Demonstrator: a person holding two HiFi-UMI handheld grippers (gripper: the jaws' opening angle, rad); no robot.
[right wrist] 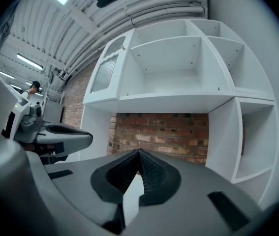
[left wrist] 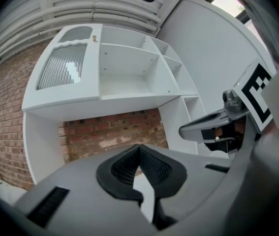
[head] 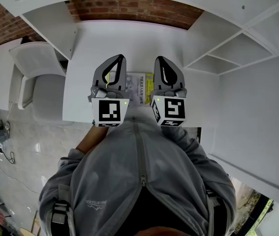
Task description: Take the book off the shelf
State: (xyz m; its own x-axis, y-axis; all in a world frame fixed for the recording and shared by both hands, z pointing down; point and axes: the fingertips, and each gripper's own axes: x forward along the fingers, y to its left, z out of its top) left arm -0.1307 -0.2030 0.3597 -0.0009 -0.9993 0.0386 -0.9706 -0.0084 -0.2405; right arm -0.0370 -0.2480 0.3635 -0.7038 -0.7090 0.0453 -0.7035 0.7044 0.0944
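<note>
White desk, back edge against the brick wall. One item lies directly on it: a book, flat, cover up, white with yellow along its right side, near the desk's front edge, partly hidden. A white shelf unit adjoins the desk's right side. A white chair stands on the glossy floor, just left of the desk.
</note>
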